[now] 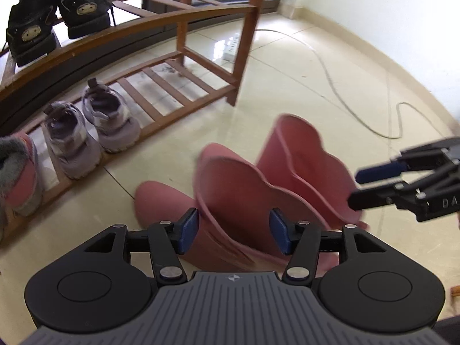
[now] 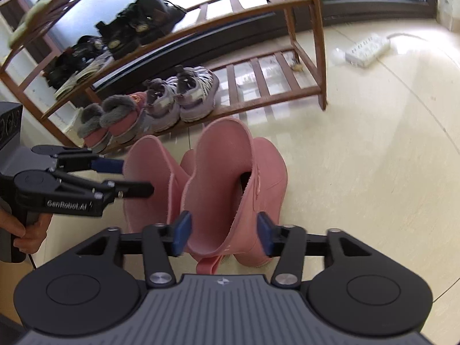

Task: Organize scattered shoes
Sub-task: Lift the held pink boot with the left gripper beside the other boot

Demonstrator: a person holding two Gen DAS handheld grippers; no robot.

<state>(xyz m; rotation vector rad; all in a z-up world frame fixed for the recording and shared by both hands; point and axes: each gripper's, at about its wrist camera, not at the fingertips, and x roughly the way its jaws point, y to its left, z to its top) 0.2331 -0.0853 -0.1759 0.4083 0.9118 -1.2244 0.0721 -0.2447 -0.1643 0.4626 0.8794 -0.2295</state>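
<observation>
Two pink rubber boots stand upright side by side on the tiled floor, just in front of the wooden shoe rack.

The left claw is open, its blue pads spread wide. The left boot stands directly ahead of it, the wavy top rim of the shaft sitting between the two pads; whether either pad touches the rubber cannot be told. The boot's toe points toward the rack.

The right claw is open as well. The right boot rises right in front of it, the shaft filling the gap between the pads, and contact is again unclear. In the left wrist view the right claw shows from the side, its fingertips just beside the rim of the right boot. In the right wrist view the left claw reaches in at the top of the left boot.

On the rack's bottom shelf sit lilac sneakers and fur-lined pink shoes; black boots stand on the shelf above. A white power strip lies on the floor beyond the rack.
</observation>
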